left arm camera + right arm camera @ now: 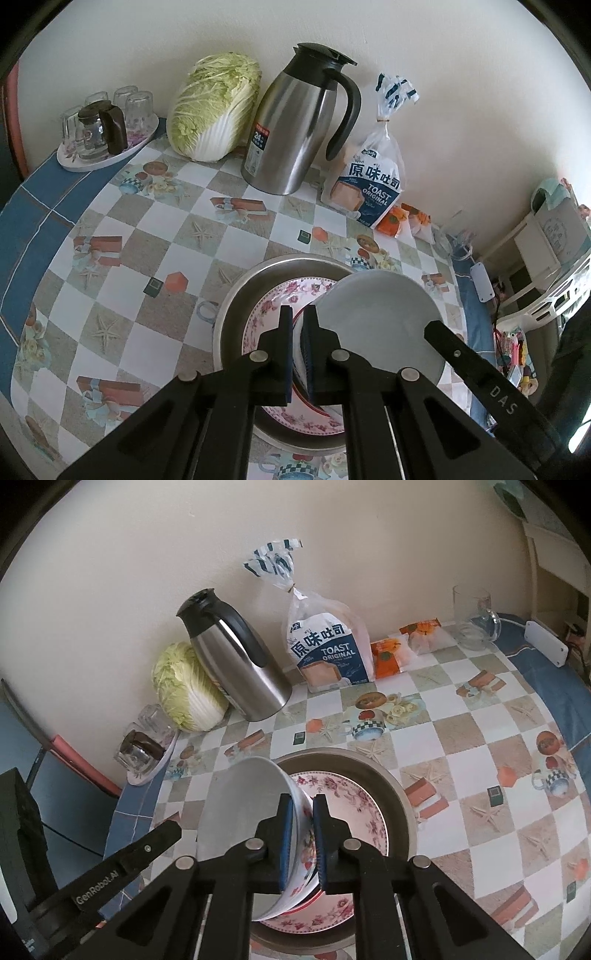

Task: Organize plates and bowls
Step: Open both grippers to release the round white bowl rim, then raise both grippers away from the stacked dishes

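While both jaws clench the white bowl (pixel 243 812) rim, floral plate (pixel 354 805) beneath, metal basin (pixel 399 797) outermost.

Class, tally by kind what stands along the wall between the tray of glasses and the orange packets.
Pale green napa cabbage: 1
Stainless steel jug with black handle: 1
Clear plastic bag of toast bread: 1
Total: 3

Black linkage grippers (pixel 299 325), blue-padded jaws

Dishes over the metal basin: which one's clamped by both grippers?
The white bowl, tilted on edge, each gripper pinching its rim. The floral plate lies flat and free in the metal basin.
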Motion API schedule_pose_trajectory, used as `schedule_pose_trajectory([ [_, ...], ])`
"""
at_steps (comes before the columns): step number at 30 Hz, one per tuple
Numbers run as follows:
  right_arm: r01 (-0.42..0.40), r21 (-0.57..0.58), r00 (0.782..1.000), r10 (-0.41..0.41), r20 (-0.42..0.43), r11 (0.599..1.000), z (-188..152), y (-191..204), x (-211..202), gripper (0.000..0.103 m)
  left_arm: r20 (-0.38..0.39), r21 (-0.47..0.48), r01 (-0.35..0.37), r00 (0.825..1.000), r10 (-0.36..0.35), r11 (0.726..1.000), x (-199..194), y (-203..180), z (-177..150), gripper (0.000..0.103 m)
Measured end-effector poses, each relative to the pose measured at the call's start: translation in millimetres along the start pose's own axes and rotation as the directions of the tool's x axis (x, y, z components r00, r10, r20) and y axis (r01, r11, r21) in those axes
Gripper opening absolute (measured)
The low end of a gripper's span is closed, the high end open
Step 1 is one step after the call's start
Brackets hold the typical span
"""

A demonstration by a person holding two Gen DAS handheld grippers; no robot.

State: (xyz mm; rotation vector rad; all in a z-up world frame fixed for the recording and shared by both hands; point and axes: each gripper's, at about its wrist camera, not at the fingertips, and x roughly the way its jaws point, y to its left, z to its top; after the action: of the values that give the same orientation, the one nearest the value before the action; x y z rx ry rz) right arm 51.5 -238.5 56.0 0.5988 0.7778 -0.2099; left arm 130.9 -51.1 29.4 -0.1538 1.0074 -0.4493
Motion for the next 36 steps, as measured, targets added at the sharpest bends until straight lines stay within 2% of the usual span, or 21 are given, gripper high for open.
schedule_pose_trajectory([
  [6,-0.048,0.069,0.998,0.05,-0.036,0.996,-3.8,-14.8,12.6,0.009,-0.008,-0.015,-0.002,1.0,0.002,1.0,0.2,2.4,1.0,0.005],
  [11,-0.039,0.059,0.998,0.042,-0.049,0.997,-4.5,-14.0,16.0,0.009,-0.015,-0.023,-0.009,1.0,0.009,1.0,0.5,4.4,0.2,0.006],
  [13,-0.032,0.055,0.998,0.035,-0.053,0.998,-4.1,-13.1,15.1,0.013,-0.012,-0.026,-0.013,1.0,0.013,1.0,-1.2,5.6,0.2,0.01],
  [15,-0.026,0.046,0.998,0.028,-0.056,0.999,-3.4,-12.3,13.5,0.013,-0.01,-0.03,-0.018,1.0,0.017,0.999,-3.4,7.3,-0.4,0.035],
  [17,-0.015,0.025,0.998,0.016,-0.052,1.0,-3.6,-10.0,9.7,0.013,-0.013,-0.038,-0.026,1.0,0.026,0.999,-4.3,9.3,-0.7,0.05],
  [19,0.008,0.001,0.999,-0.008,-0.046,1.0,-4.4,-7.1,4.7,0.021,-0.015,-0.039,-0.036,0.999,0.035,0.999,-5.4,11.5,-1.6,0.051],
  [21,0.027,-0.031,0.999,-0.028,-0.045,0.999,-6.6,-3.3,0.4,0.041,-0.017,-0.04,-0.044,0.999,0.044,0.998,-6.6,13.5,-2.5,0.057],
  [23,0.044,-0.058,0.998,-0.047,-0.037,0.997,-9.0,0.0,-4.1,0.042,-0.014,-0.041,-0.054,0.998,0.054,0.998,-9.0,15.8,-3.7,0.069],
  [25,0.065,-0.08,0.997,-0.067,-0.03,0.995,-13.2,2.0,-8.7,0.049,-0.009,-0.041,-0.067,0.998,0.067,0.997,-12.6,18.7,-5.8,0.074],
  [27,0.084,-0.091,0.996,-0.086,-0.023,0.992,-18.7,2.1,-12.9,0.063,-0.01,-0.039,-0.08,0.997,0.08,0.996,-15.0,21.4,-9.2,0.083],
  [29,0.097,-0.103,0.995,-0.1,-0.02,0.99,-23.5,2.3,-15.3,0.067,-0.017,-0.028,-0.096,0.995,0.096,0.995,-16.7,24.3,-14.2,0.088],
  [31,0.104,-0.127,0.994,-0.107,-0.018,0.986,-31.1,3.4,-17.9,0.074,-0.021,-0.013,-0.118,0.993,0.117,0.993,-18.5,26.2,-19.2,0.089],
  [33,0.111,-0.144,0.993,-0.114,-0.011,0.983,-39.2,4.0,-20.2,0.089,-0.02,0.004,-0.15,0.988,0.15,0.989,-20.9,28.0,-24.0,0.091],
  [36,0.119,-0.161,0.993,-0.12,-0.002,0.98,-52.3,4.3,-23.2,0.103,-0.007,0.051,-0.191,0.982,0.191,0.98,-25.9,30.5,-36.9,0.091],
])
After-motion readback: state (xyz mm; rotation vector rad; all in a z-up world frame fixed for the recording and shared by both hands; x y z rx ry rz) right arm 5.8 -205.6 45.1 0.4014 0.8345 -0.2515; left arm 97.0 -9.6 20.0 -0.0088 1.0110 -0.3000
